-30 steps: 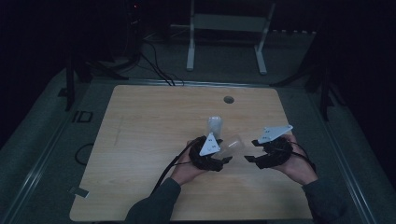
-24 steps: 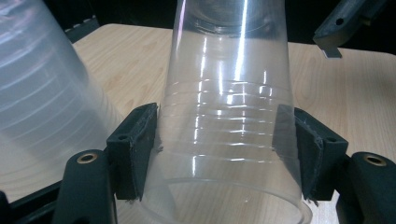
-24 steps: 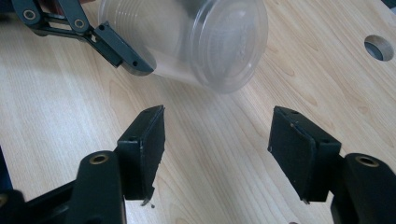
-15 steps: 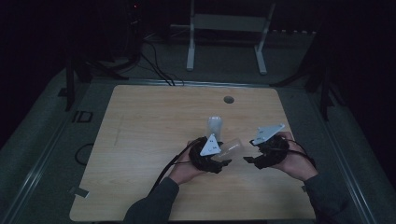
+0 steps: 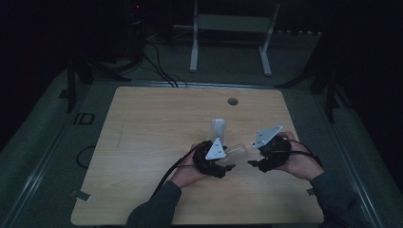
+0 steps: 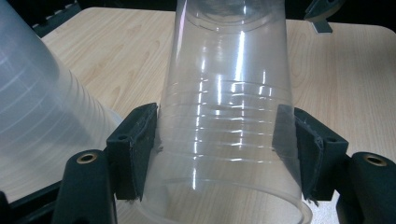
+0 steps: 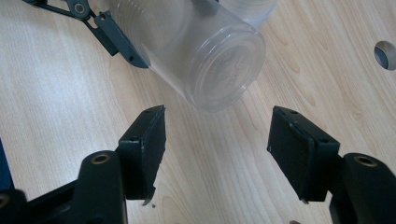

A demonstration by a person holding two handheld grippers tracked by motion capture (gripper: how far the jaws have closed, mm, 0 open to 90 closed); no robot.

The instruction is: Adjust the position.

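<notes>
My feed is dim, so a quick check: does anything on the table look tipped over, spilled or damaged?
One clear plastic cup lies tilted on its side, clamped in the left tongs, base toward the open right tongs. A second frosted plastic cup stands beside it. No spill or damage shows on the wooden table.

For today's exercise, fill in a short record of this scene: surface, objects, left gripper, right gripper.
surface: wooden table with a round hole
objects: clear plastic cup, lying sideways; frosted cup upright behind it
left gripper: jaws pressed on the clear plastic cup's sides
right gripper: jaws apart, nothing between them, facing the cup's base
</notes>
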